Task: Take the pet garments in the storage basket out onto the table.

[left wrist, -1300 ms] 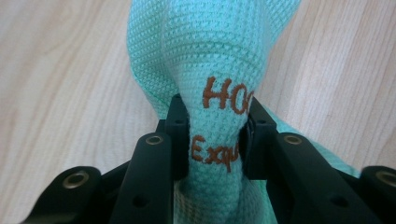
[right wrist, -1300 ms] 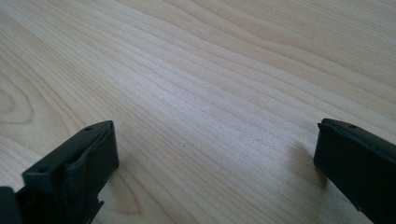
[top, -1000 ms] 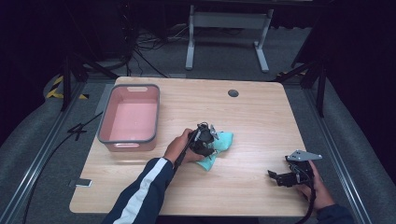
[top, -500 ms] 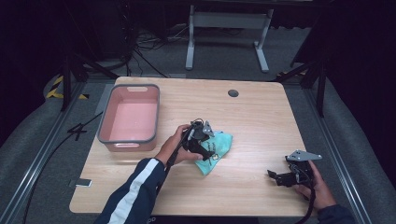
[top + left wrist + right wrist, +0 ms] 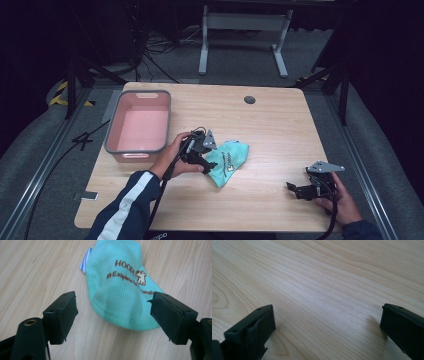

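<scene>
One risk from here: closing too high, pinching only a loose fold of cloth (image 5: 227, 161), then dropping it short of bin (image 5: 137, 125). Cloth lying mid-desk (image 5: 280, 125), right of bin, framed by the jaws of left hand-held gripper (image 5: 202, 155), just opened, spread, not touching it. Right hand-held gripper (image 5: 300, 190) spread too, over bare wood, near right. Count: two hand-held grippers, one cloth, one bin.

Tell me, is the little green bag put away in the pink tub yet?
Not yet. The green mesh bag lies flat on the table, beside the pink tub, which has nothing in it. The left gripper has just opened its jaws; the bag sits past them, untouched. The right gripper rests open over bare wood near the table's edge. If the tub is its home, picking up and dropping in are left.
</scene>
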Demonstrator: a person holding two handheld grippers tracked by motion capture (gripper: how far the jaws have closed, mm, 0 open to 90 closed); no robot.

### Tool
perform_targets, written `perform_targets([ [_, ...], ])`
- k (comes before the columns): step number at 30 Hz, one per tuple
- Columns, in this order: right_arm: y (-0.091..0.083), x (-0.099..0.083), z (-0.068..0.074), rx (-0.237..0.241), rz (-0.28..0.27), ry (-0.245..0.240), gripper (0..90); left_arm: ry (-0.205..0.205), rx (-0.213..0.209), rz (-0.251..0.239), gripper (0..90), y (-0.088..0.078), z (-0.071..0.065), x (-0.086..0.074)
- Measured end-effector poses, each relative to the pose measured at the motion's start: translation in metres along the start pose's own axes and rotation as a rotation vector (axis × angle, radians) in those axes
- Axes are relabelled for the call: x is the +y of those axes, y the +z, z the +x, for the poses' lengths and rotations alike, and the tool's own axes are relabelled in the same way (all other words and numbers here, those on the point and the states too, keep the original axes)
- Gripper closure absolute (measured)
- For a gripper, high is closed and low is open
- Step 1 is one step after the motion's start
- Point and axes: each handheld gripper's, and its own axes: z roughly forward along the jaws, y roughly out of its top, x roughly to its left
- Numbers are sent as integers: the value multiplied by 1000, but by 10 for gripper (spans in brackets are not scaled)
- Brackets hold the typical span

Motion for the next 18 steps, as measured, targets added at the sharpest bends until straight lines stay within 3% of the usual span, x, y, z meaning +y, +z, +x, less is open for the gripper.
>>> perform_targets([
  [10, 0, 0, 0, 0, 0, 0, 2, 14, 39, 25, 224, -22, -1, -26],
  [18, 0, 0, 0, 0, 0, 0, 2, 14, 68, 49, 226, -35, -3, -57],
])
